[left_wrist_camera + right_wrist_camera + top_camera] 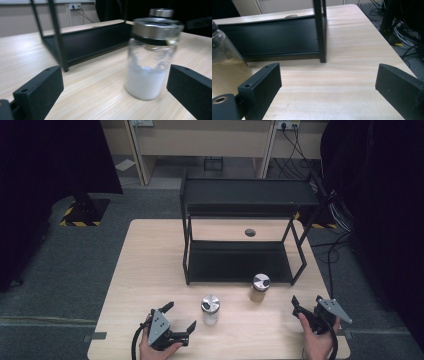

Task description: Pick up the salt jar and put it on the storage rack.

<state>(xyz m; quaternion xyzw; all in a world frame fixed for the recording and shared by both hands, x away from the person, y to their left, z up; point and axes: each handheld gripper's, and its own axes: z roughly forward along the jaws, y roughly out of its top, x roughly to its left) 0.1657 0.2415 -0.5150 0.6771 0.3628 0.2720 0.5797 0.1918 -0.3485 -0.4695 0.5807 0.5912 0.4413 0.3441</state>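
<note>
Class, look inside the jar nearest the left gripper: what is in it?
White powder fills roughly the lower third of the jar, with some dusting the glass above. A metal lid covers the top; the powder's surface cannot be seen from above.

Your table (150,265) sits on grey carpet (75,250) — beyond it, pale desks (210,140), a wall socket (288,125) with cables (295,155), dark curtains (50,160) either side.

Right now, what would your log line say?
left gripper: open, facing white-powder jar | right gripper: open | tan-powder jar: before black rack
</note>
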